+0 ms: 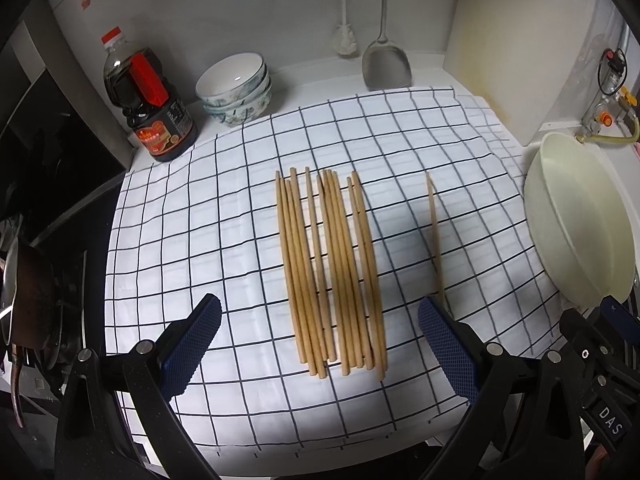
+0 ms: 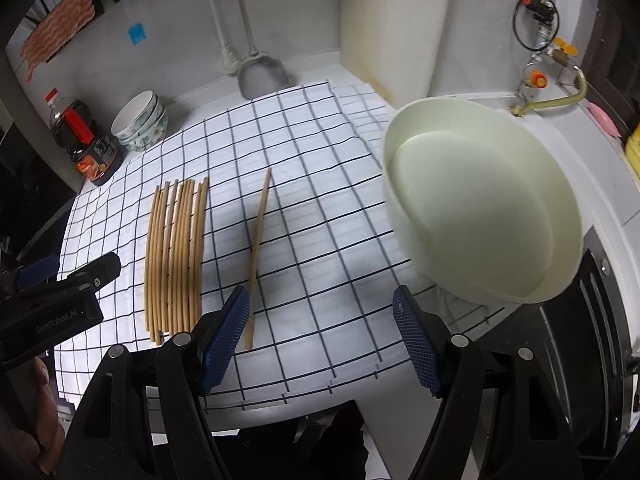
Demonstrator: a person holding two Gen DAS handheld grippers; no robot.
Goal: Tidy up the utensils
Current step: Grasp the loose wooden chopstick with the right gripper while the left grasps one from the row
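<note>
Several wooden chopsticks point(image 1: 332, 268) lie side by side in a row on a white checked cloth point(image 1: 224, 208); the same row of chopsticks point(image 2: 176, 256) shows at the left of the right wrist view. A single chopstick point(image 1: 435, 236) lies apart to the right, and this lone chopstick point(image 2: 258, 252) runs down beside the left finger of my right gripper. My left gripper point(image 1: 320, 336) is open above the near ends of the row, holding nothing. My right gripper point(image 2: 320, 324) is open over the cloth point(image 2: 320, 208), empty.
A pale basin point(image 2: 480, 208) stands at the cloth's right edge, seen also as the basin point(image 1: 576, 224). At the back are a dark sauce bottle point(image 1: 148, 104), stacked bowls point(image 1: 236, 88) and a hanging metal spatula point(image 1: 386, 60). A stove with a pan point(image 1: 28, 280) lies left.
</note>
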